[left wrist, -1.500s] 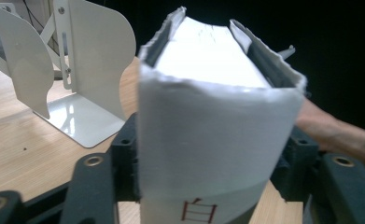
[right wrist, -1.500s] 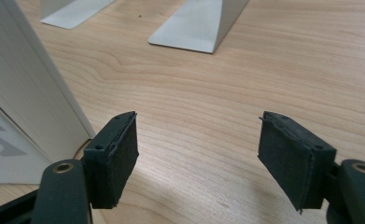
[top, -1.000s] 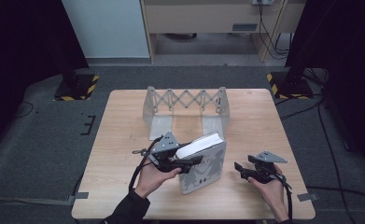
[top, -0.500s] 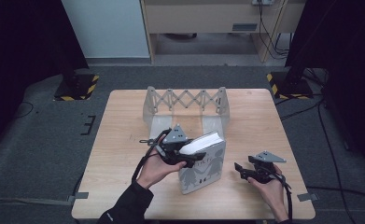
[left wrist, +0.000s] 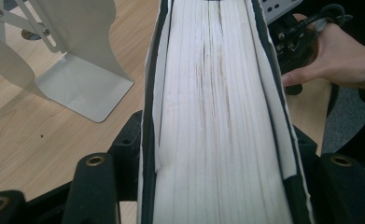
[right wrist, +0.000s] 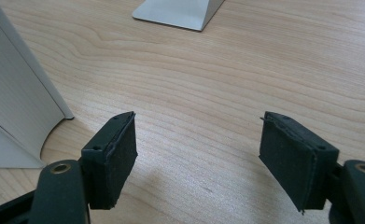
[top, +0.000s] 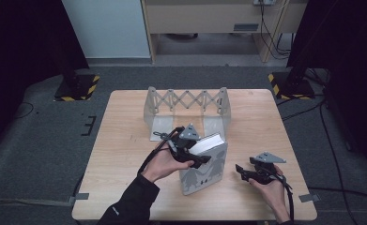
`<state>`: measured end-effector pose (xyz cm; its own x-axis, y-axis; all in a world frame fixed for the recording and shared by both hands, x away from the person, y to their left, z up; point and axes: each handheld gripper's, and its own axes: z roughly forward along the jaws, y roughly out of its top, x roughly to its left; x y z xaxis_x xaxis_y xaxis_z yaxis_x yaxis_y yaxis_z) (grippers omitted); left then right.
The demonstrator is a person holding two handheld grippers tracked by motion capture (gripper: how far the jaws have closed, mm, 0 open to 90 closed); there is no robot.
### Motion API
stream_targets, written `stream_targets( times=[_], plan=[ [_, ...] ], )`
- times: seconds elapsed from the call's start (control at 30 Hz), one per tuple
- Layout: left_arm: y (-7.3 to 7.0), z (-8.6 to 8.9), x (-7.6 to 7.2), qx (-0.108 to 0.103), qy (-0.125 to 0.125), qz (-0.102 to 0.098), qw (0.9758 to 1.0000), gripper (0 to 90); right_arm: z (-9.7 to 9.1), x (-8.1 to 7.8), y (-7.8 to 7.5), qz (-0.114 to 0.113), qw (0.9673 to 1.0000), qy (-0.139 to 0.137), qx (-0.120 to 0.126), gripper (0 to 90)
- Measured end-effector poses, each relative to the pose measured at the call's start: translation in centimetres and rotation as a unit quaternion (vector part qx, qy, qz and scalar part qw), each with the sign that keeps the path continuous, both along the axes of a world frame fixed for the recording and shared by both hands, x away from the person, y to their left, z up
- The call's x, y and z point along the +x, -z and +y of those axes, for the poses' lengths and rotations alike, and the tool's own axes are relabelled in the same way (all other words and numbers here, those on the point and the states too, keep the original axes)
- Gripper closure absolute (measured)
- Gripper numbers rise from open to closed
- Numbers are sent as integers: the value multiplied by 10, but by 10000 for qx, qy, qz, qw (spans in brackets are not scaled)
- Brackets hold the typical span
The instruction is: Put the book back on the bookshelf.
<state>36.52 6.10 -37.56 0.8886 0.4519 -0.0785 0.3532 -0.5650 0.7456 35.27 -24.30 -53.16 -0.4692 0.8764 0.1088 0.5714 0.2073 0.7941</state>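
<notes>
Book (top: 203, 165) stands near the counter's (top: 125, 140) front edge, pinched across its covers by the left gripper's (top: 197, 159) jaws, its title unreadable. Right gripper (top: 241, 169) rests beside it, jaws spread.

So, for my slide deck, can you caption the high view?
Left gripper clamps an upright book on the wooden table near an expandable metal book rack; right gripper rests open.
</notes>
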Motion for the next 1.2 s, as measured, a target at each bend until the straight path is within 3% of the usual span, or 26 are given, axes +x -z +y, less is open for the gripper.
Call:
stream_targets(
  times=[0.27, 0.43, 0.63, 1.03, 1.2],
  plan=[
    [1, -6, -4, 323, 4, -214, 9992, 342, 0, 0, 0, 0, 10000, -2, -10, 276],
    [2, -6, -6, 195, 0, -147, 9997, 276, 0, 0, 0, -4, 10000, 3, -7, 276],
    [3, -6, -6, 280, 63, -219, 9993, 234, 1, 1, 0, 3, 10000, 5, 5, 276],
    [2, -7, -5, 367, 38, -194, 9991, 366, 0, 1, 0, 20, 10000, 40, 15, 277],
    [2, -6, -7, 333, 46, -155, 9993, 407, -3, 1, 1, 33, 9999, 98, -106, 278]
  ],
)
